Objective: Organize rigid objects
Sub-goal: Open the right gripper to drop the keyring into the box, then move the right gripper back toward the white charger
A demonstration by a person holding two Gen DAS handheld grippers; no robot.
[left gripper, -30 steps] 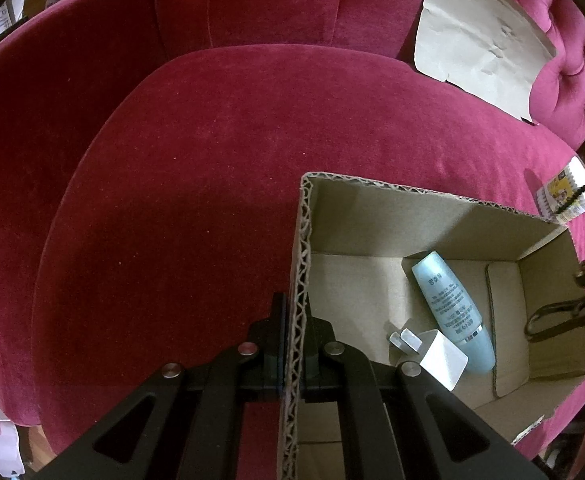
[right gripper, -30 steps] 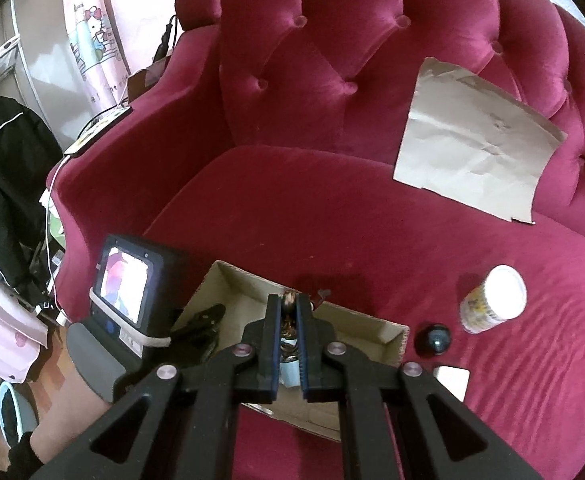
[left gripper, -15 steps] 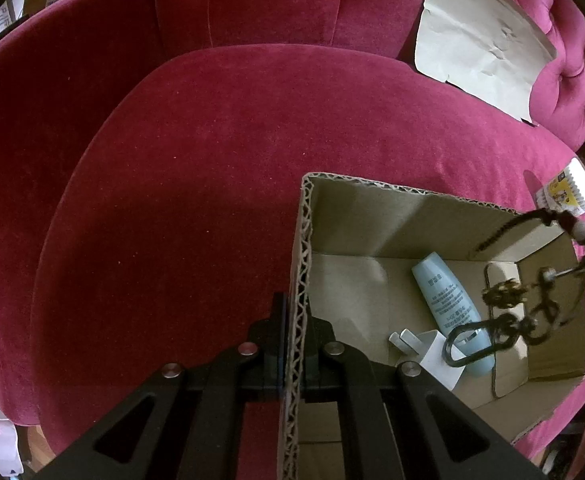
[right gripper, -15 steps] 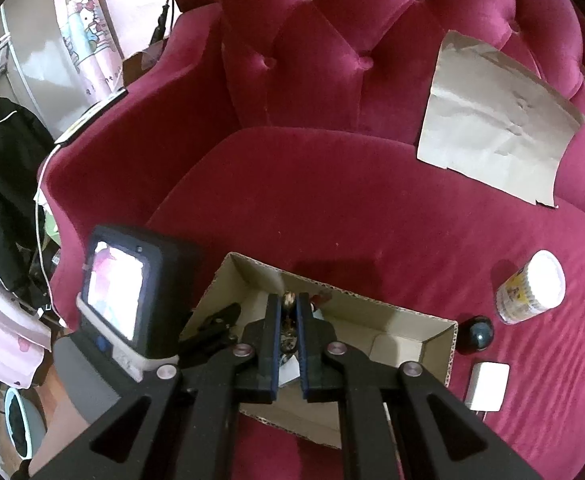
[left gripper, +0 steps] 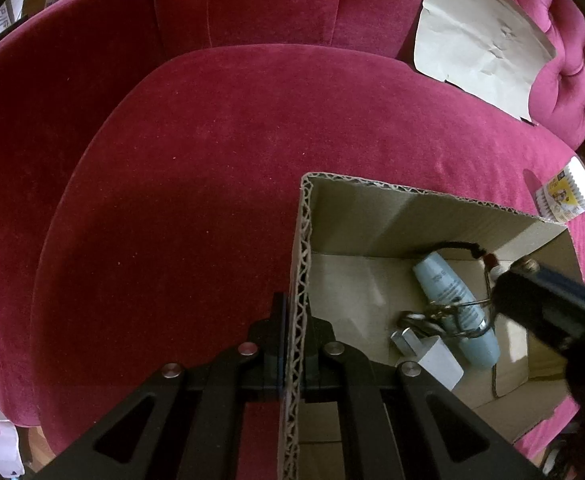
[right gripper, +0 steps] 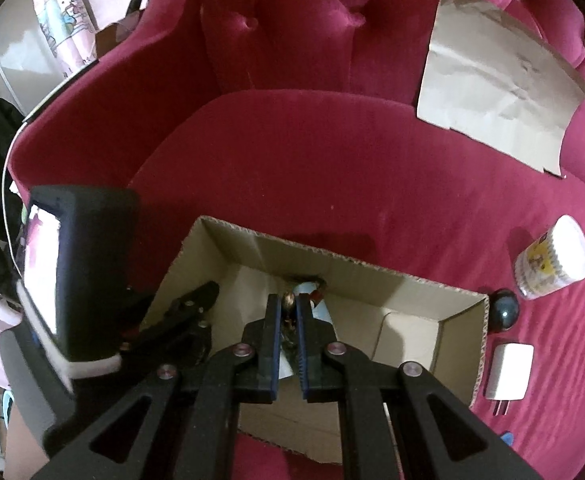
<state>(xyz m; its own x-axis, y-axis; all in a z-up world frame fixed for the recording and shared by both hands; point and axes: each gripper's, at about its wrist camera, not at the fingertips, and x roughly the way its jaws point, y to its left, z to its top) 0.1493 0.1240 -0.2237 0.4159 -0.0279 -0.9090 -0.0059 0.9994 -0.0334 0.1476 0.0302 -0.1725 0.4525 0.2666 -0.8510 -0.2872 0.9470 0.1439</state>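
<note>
An open cardboard box (left gripper: pixel 412 200) sits on a red velvet sofa. My left gripper (left gripper: pixel 294 312) is shut on the box's left wall. Inside the box lie a pale blue bottle (left gripper: pixel 448 292) and a white plug adapter (left gripper: pixel 436 360). My right gripper (right gripper: pixel 288 312) is shut on a brass keychain (right gripper: pixel 288 302) with a clip and dark cord, held low inside the box (right gripper: pixel 412 280). In the left wrist view the keychain's clip (left gripper: pixel 424 316) rests over the bottle and adapter, and the right gripper (left gripper: pixel 500 300) reaches in from the right.
On the cushion right of the box lie a white-lidded cotton swab tub (right gripper: pixel 552 264), a dark ball (right gripper: pixel 504 310) and a second white charger (right gripper: pixel 510 372). A sheet of brown paper (right gripper: pixel 496 80) leans on the sofa back. The left gripper's body with its screen (right gripper: pixel 76 276) stands beside the box.
My right gripper has moved down into the box with the keychain, whose clip now lies over the bottle and adapter. The left gripper and box have stayed put.
</note>
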